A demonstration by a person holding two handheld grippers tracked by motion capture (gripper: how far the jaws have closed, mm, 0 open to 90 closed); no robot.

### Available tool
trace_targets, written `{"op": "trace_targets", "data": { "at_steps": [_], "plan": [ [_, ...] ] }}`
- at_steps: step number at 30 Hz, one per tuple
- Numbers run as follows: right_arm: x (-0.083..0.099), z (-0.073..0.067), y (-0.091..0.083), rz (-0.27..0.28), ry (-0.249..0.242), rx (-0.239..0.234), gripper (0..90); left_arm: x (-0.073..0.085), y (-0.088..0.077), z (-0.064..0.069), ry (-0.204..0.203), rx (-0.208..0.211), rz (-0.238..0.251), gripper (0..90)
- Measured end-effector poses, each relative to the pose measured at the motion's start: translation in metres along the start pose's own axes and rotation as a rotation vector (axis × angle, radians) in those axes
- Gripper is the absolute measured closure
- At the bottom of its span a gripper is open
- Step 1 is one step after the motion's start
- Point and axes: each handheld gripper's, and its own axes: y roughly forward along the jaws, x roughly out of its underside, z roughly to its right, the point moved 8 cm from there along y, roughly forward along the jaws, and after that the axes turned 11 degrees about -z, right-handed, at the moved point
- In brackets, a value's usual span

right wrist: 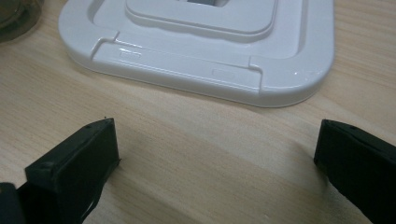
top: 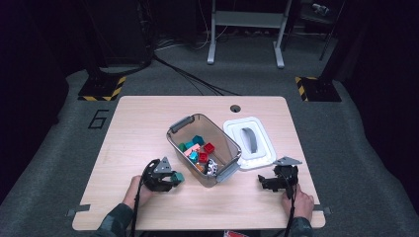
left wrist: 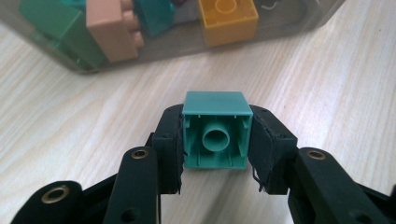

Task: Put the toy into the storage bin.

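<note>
Your left gripper (top: 174,178) has a teal brick (left wrist: 215,131) clamped between its fingers (left wrist: 170,149), just off the near-left corner of the clear bin (top: 174,140). From the high view you see little more than a teal speck at the gripper's tip, low over the tabletop (top: 138,118). The left gripper view fills in the rest: the brick is turned so its hollow underside, with the round tube in the middle, faces the camera, and a black pad presses flat on each of its two side walls. That same view looks through the bin's transparent wall at a green brick (left wrist: 60,32), a pink brick (left wrist: 114,28) and a yellow brick (left wrist: 229,18) lying inside — the high view shows them as a loose heap along with red and blue pieces.

Your right gripper (top: 271,181) rests on the tabletop at the far side of the bin, near the front edge of the white lid (top: 249,143). In the high view its opening is hard to judge; the right gripper view settles it — the two fingers (right wrist: 79,163) stand wide apart with only bare wood between them, and the lid's rounded white rim lies just ahead. The lid's grey handle is seen from above.
</note>
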Motion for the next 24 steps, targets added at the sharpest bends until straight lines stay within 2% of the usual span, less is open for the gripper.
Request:
{"op": "trace_targets", "data": {
  "at_steps": [6, 10, 12, 15, 16, 18, 20, 21, 24],
  "plan": [
    [0.0, 0.0, 0.0, 0.002, 0.0, 0.002, 0.0, 0.009, -0.009, -0.002, -0.03, -0.018, -0.002, 58.8],
    [0.0, 0.0, 0.0, 0.002, 0.0, 0.002, 0.0, 0.011, -0.023, -0.008, -0.065, -0.039, 0.007, 58.8],
    [0.0, 0.0, 0.0, 0.002, 0.0, 0.002, 0.0, 0.011, -0.027, -0.01, -0.067, -0.042, 0.01, 58.8],
    [0.0, 0.0, 0.0, 0.003, 0.001, 0.002, 0.0, 0.007, -0.044, -0.018, -0.094, -0.067, 0.026, 58.8],
    [0.0, 0.0, 0.0, 0.003, 0.001, 0.002, 0.0, 0.007, -0.044, -0.018, -0.094, -0.067, 0.026, 58.8],
    [0.0, 0.0, 0.0, 0.002, 0.0, 0.002, 0.0, 0.002, -0.056, -0.024, -0.104, -0.078, 0.036, 58.8],
    [0.0, 0.0, 0.0, 0.002, 0.0, 0.002, 0.0, 0.001, -0.061, -0.026, -0.1, -0.082, 0.031, 58.8],
    [0.0, 0.0, 0.0, 0.0, -0.001, 0.001, 0.0, -0.003, -0.067, -0.03, -0.116, -0.084, 0.042, 58.8],
    [0.0, 0.0, 0.0, 0.003, 0.0, 0.002, 0.0, -0.009, -0.076, -0.035, -0.119, -0.099, 0.048, 58.8]
  ]
}}
